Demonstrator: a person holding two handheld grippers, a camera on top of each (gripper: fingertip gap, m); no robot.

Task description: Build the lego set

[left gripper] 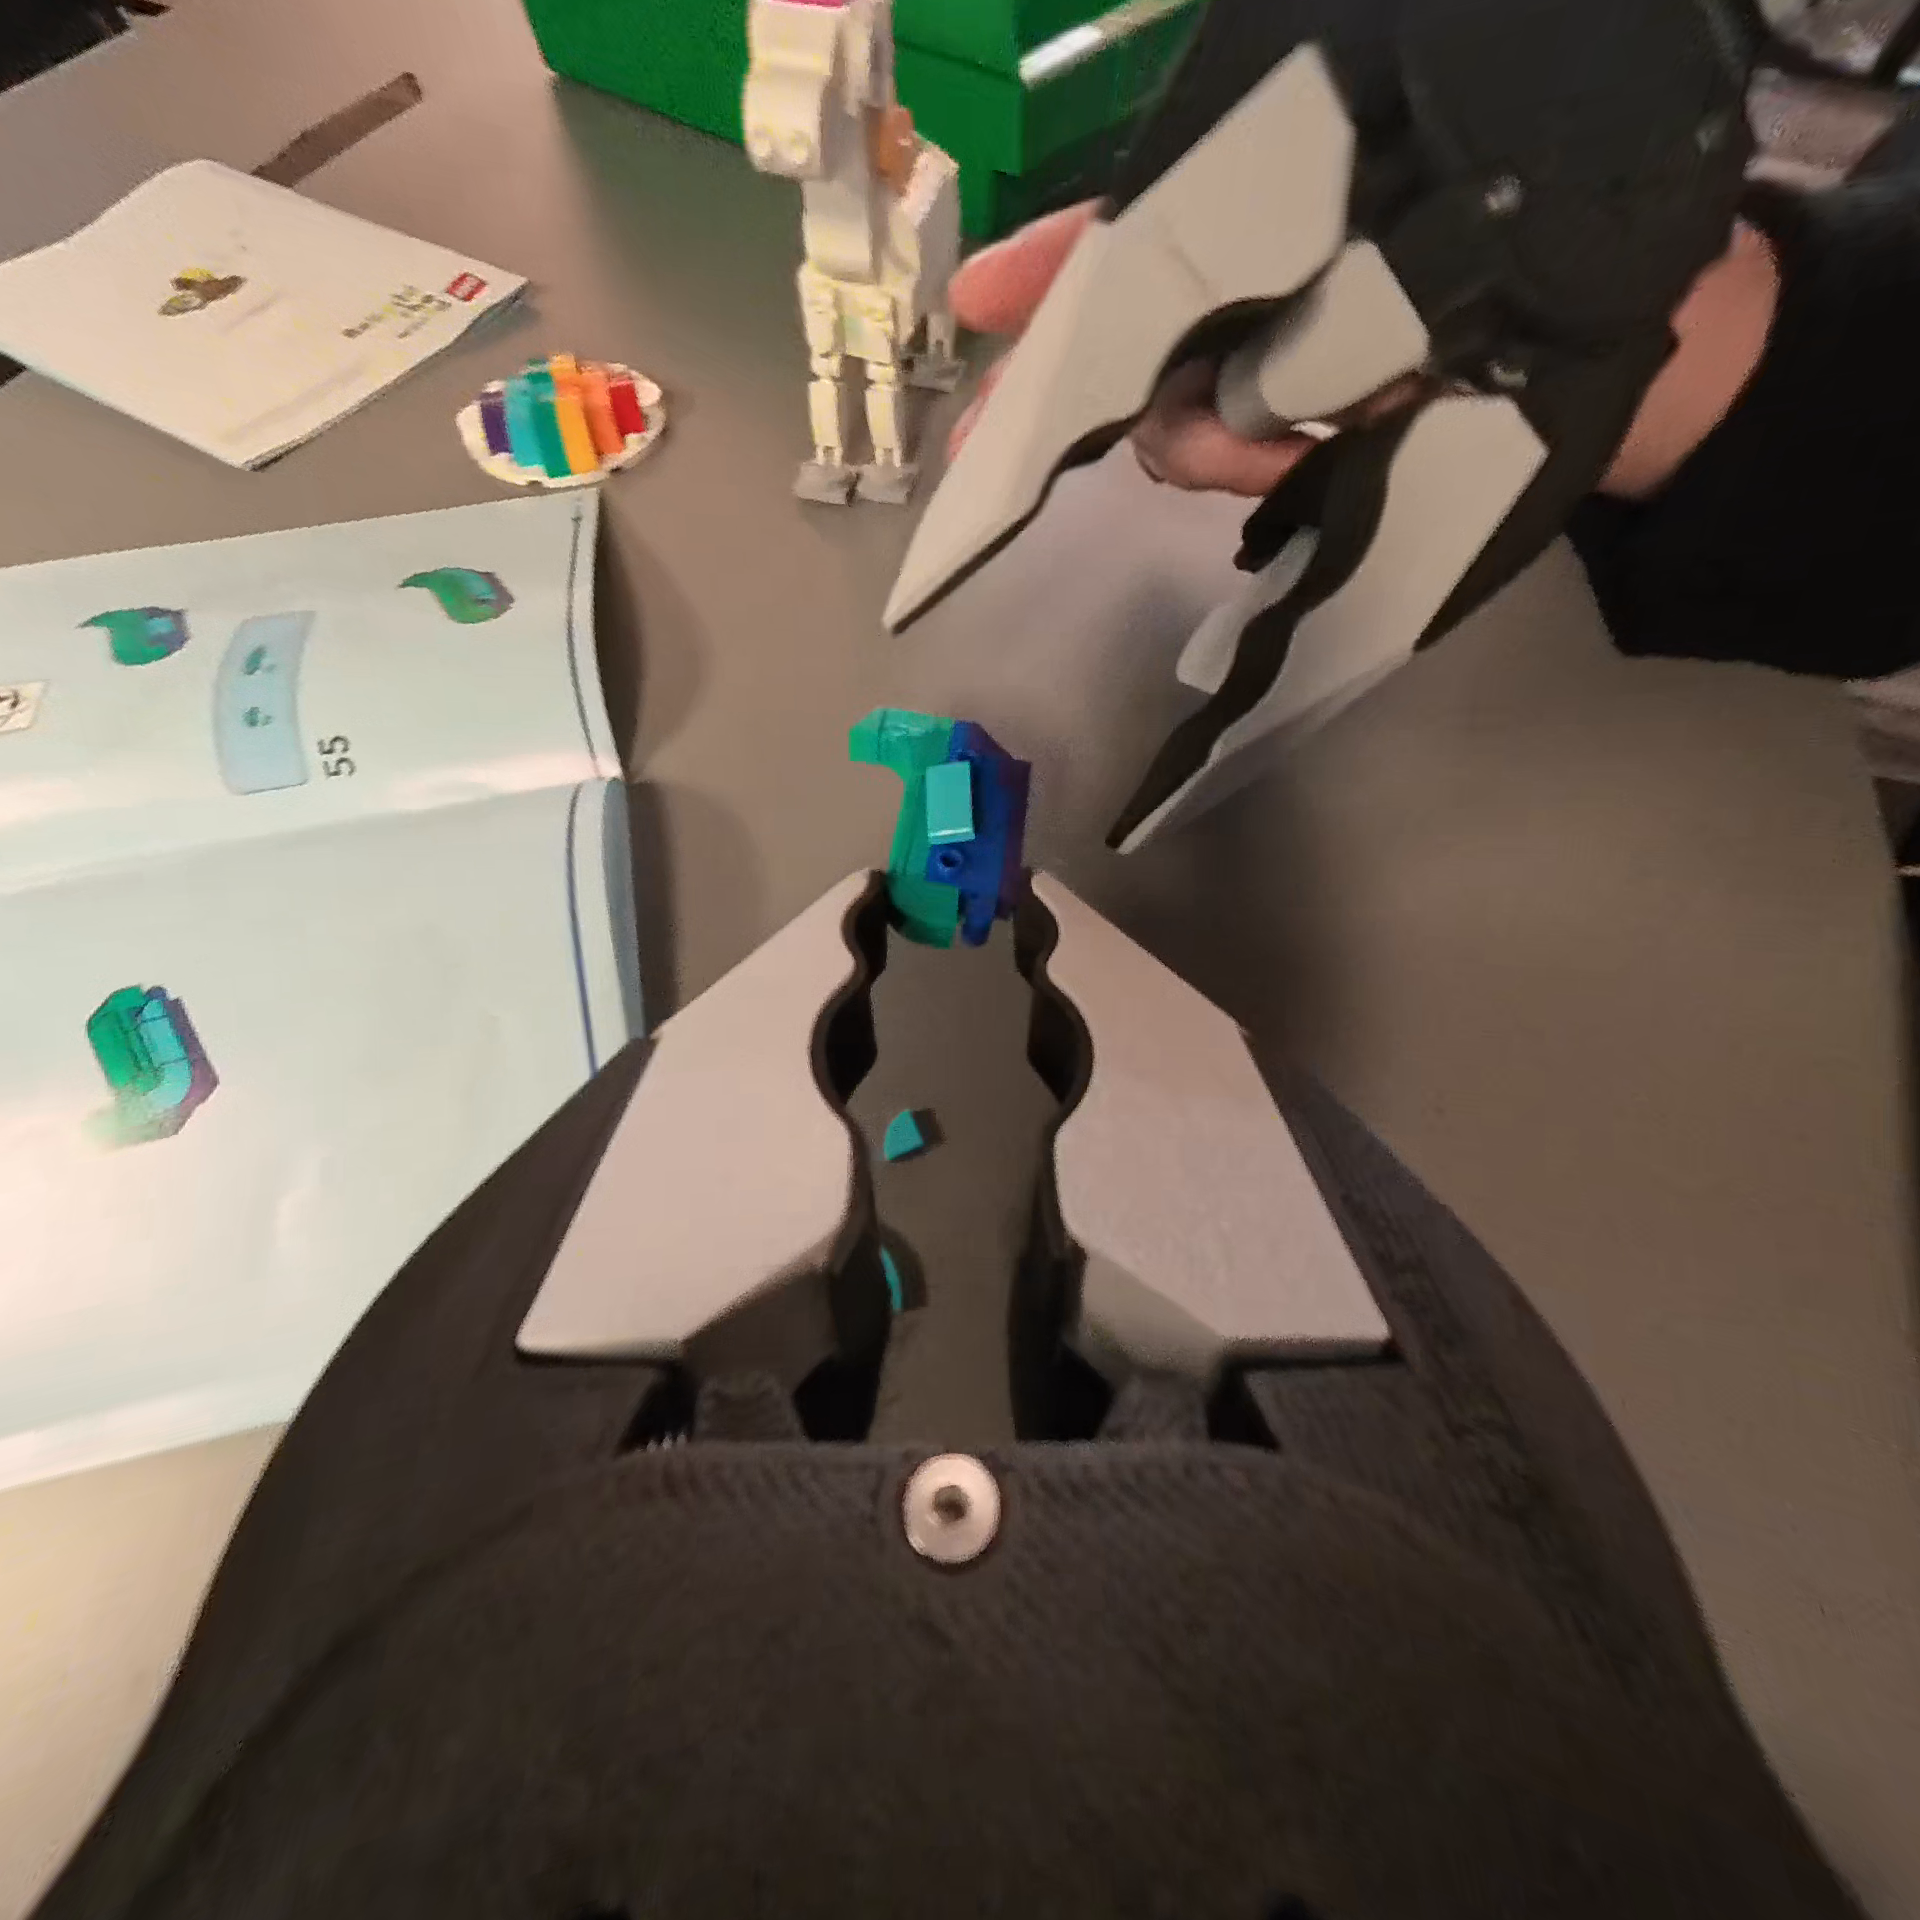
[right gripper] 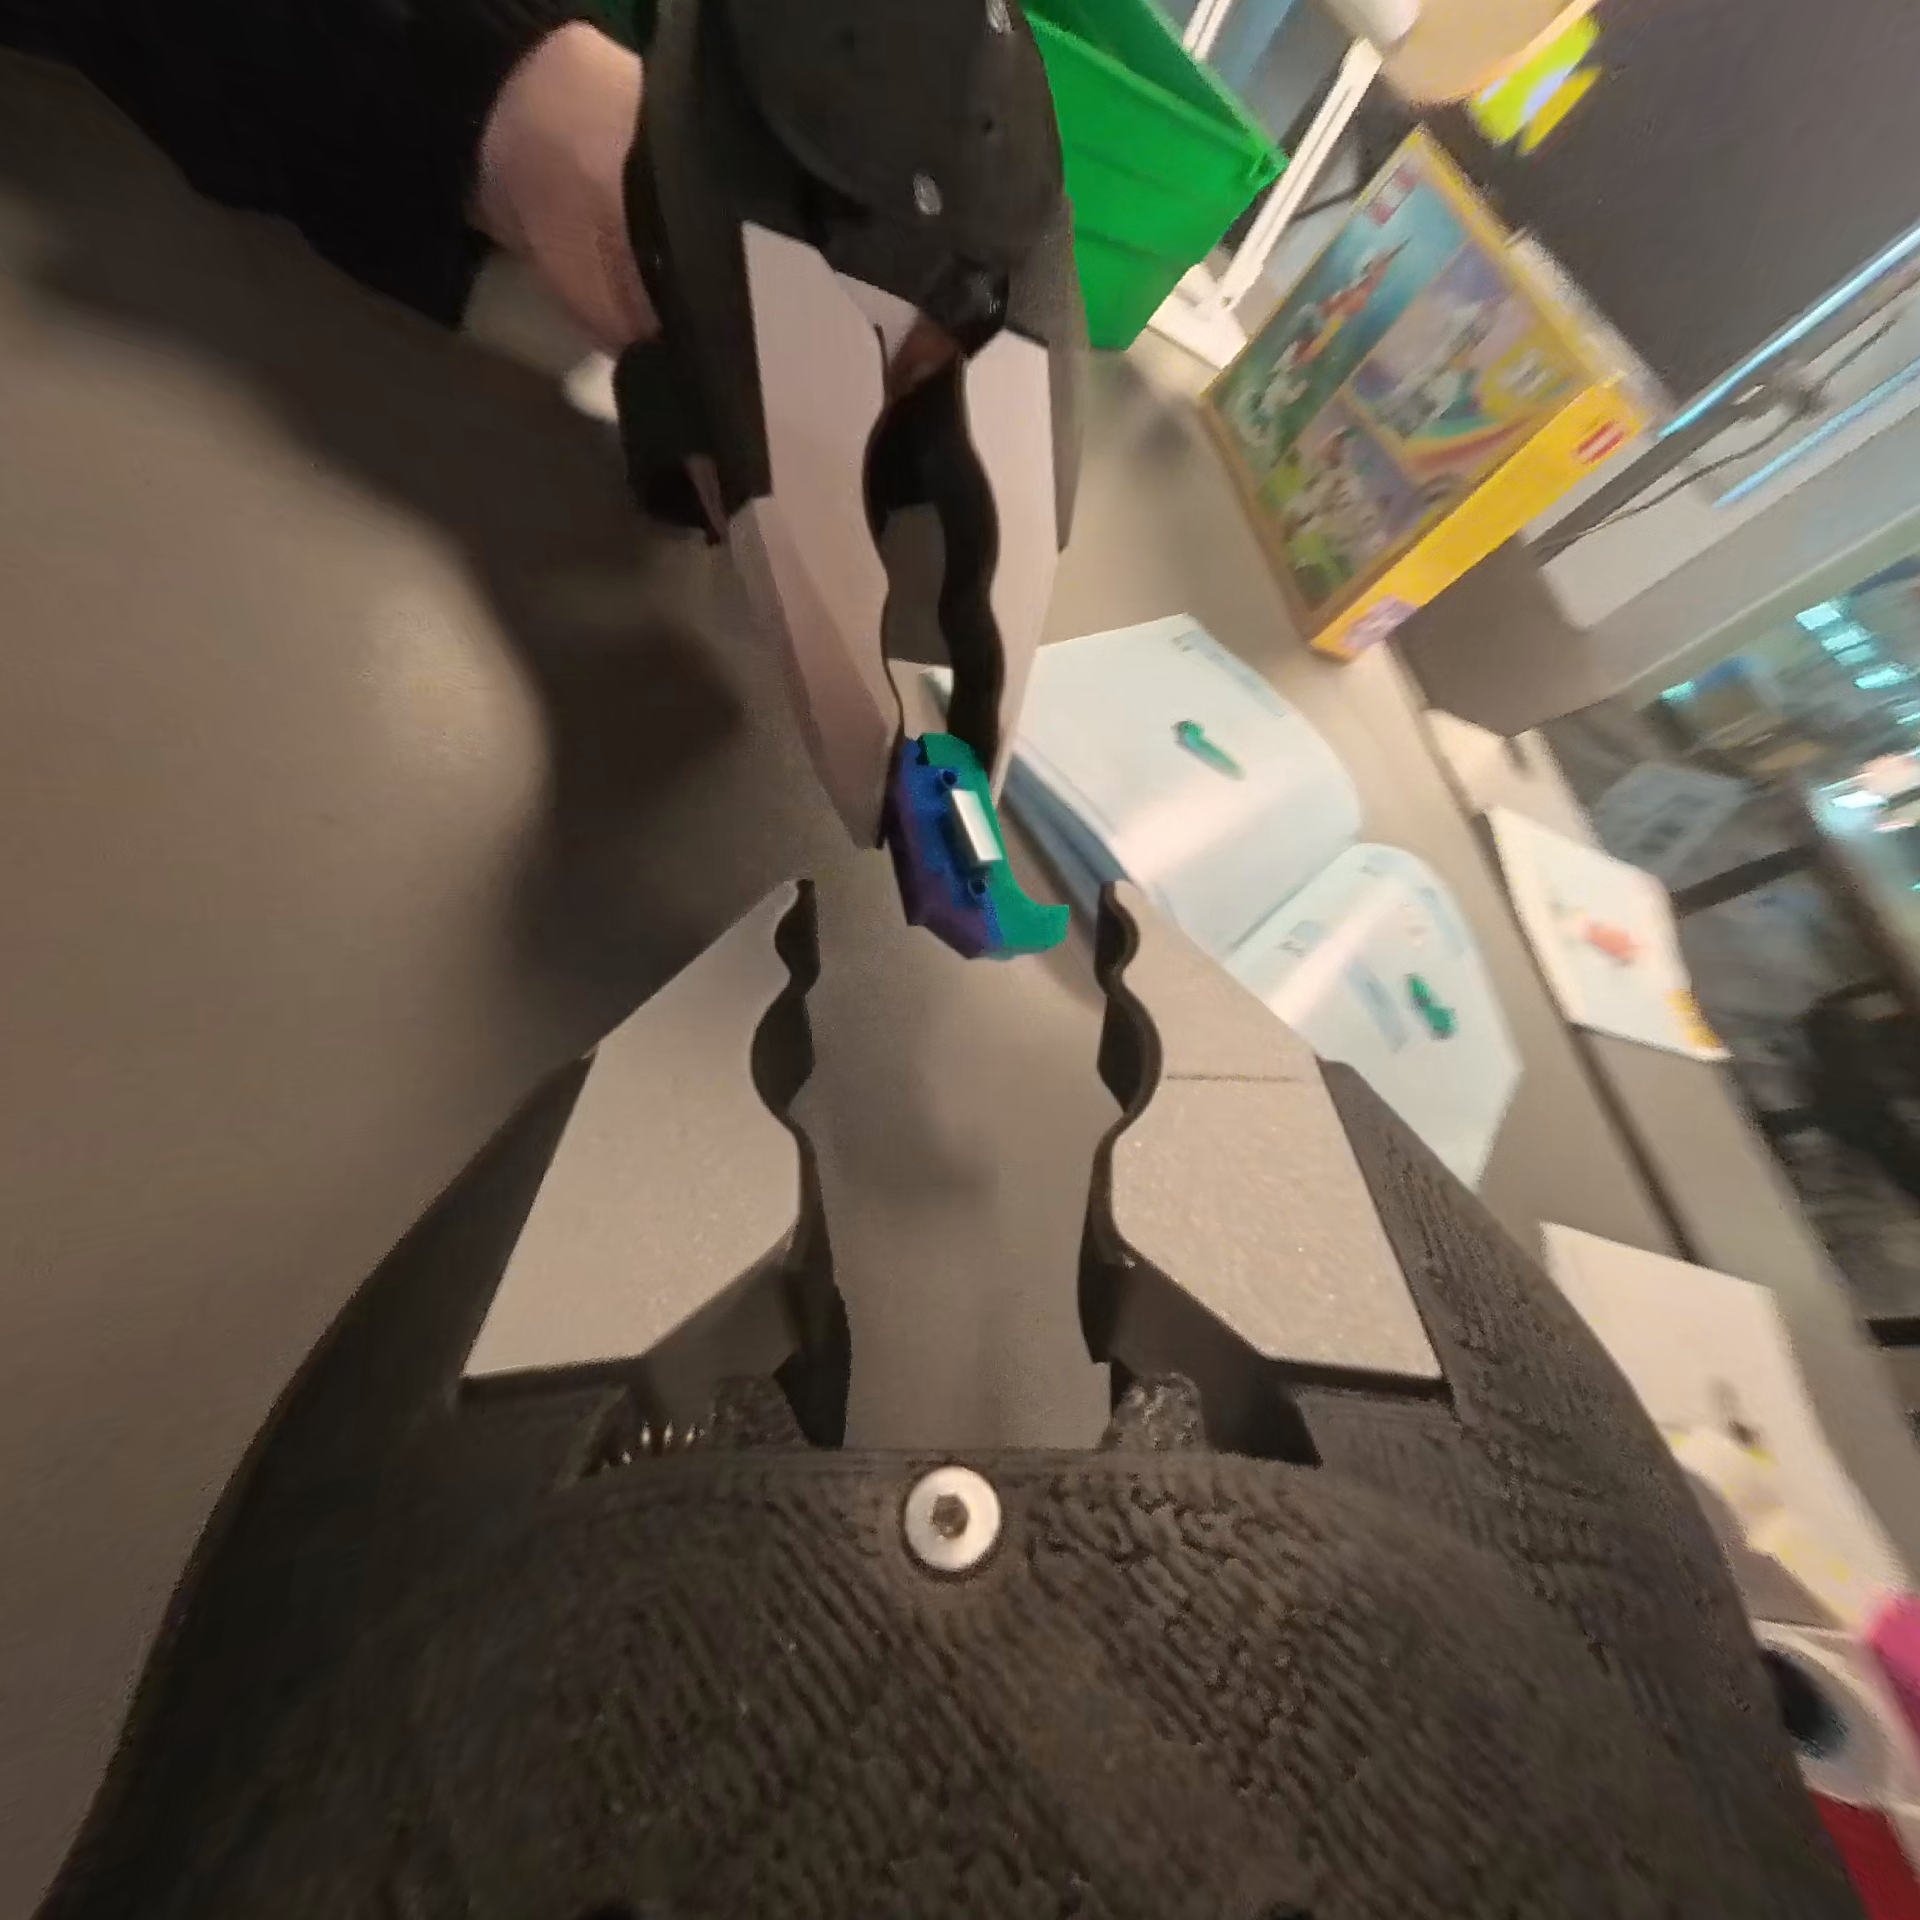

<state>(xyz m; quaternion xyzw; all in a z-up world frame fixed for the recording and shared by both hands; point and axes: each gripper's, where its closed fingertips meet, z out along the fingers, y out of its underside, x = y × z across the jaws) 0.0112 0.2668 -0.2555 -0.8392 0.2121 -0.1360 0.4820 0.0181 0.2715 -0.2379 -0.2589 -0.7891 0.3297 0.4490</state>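
My left gripper (left gripper: pixel 951 896) is shut on a small green, blue and purple lego assembly (left gripper: pixel 940 821) with a teal sloped tile on its side, held above the grey table. The assembly shows in the right wrist view (right gripper: pixel 951 847) gripped at the left gripper's tips (right gripper: pixel 930 800). My right gripper (right gripper: pixel 951 904) is open and empty, its tips just below the assembly; in the left wrist view it (left gripper: pixel 1003 727) hovers open to the upper right. Two small teal pieces (left gripper: pixel 907 1132) lie on the table beneath. A white lego unicorn (left gripper: pixel 868 281) stands behind.
An open instruction booklet (left gripper: pixel 291 883) lies left, a closed booklet (left gripper: pixel 249 312) behind it. A round rainbow-striped lego piece (left gripper: pixel 561 421) sits near the unicorn. Green bins (left gripper: pixel 997 94) stand at the back. The set's box (right gripper: pixel 1423 395) lies near the table's edge. My two grippers' fingertips are within a few centimetres of each other. My right tips are roughly 15 centimeters from the white lego unicorn (left gripper: pixel 868 281).
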